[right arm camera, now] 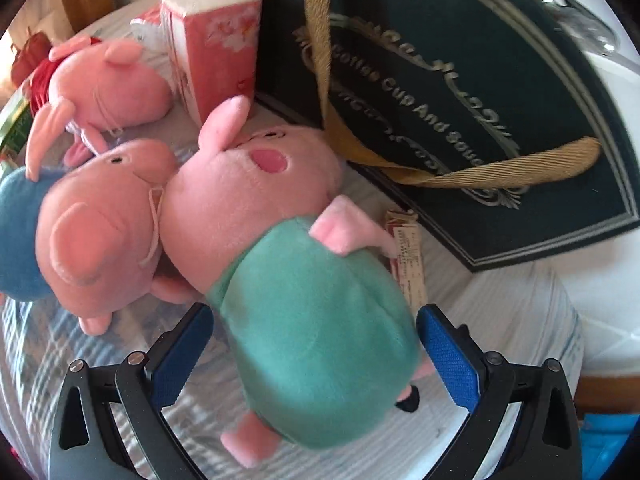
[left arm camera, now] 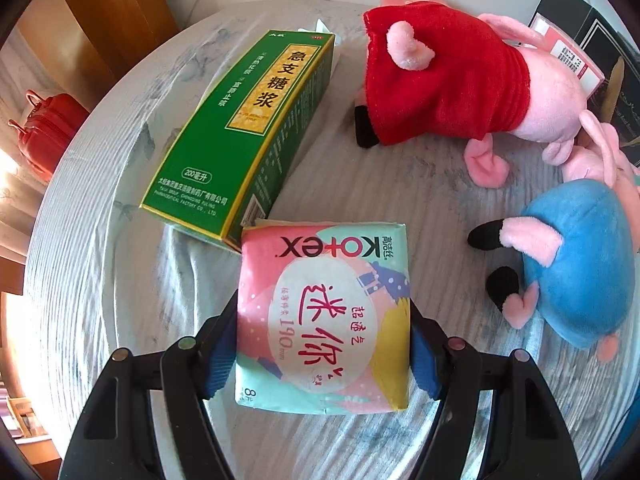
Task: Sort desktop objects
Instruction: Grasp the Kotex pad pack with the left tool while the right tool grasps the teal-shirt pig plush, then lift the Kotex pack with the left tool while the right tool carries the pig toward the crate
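My left gripper is shut on a pastel Kotex pad pack, its blue pads pressing both sides, just in front of a green medicine box. A pig plush in red and one in blue lie to the right. My right gripper is open around a pig plush in green; its blue pads stand a little off the body. The blue-dressed pig and the red-dressed pig lie to the left.
A round table with a striped cloth holds everything. A pink tissue pack and a dark green bag with tan straps stand at the back right. A small carton lies beside the green pig. A red bag sits off the table.
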Tool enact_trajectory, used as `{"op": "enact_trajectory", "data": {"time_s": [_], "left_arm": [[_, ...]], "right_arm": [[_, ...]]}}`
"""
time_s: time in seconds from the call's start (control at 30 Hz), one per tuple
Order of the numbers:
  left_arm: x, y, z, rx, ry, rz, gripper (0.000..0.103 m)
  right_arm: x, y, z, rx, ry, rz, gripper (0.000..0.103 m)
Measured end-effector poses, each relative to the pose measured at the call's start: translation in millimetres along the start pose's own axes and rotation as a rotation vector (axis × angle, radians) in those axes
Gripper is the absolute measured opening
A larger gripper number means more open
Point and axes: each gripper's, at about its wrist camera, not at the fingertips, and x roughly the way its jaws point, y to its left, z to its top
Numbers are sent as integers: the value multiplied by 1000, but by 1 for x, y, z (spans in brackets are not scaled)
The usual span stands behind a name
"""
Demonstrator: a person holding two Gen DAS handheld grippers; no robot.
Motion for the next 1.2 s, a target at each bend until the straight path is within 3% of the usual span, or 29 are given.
{"op": "enact_trajectory", "data": {"time_s": [0.13, 0.2, 0.23, 0.37, 0.47, 0.67, 0.93, 1.2], "left_arm": [[-5, 3, -7, 9, -7, 16, 69], [-9, 3, -9, 12, -17, 21, 69], [-12, 4, -11, 10, -22, 18, 69], [-31, 7, -17, -2, -59, 7, 69], [-55, 8, -24, -1, -108, 0, 69], [-110, 6, -46, 12, -223, -14, 69], [-194, -13, -124, 35, -351, -67, 69], [-266, -43, -203, 104, -451, -133, 69]], "right_arm": [[30, 2, 8, -40, 48, -45, 103], [30, -4, 6, 33, 15, -24, 99], [26, -7, 4, 70, -7, -13, 90], [-1, -15, -18, 191, -69, 63, 83], [-33, -14, -45, 253, -139, 109, 83], [-107, -3, -111, 377, -290, 74, 83], [-229, 27, -207, 543, -487, 19, 83], [-320, 68, -317, 586, -612, -31, 83]]}}
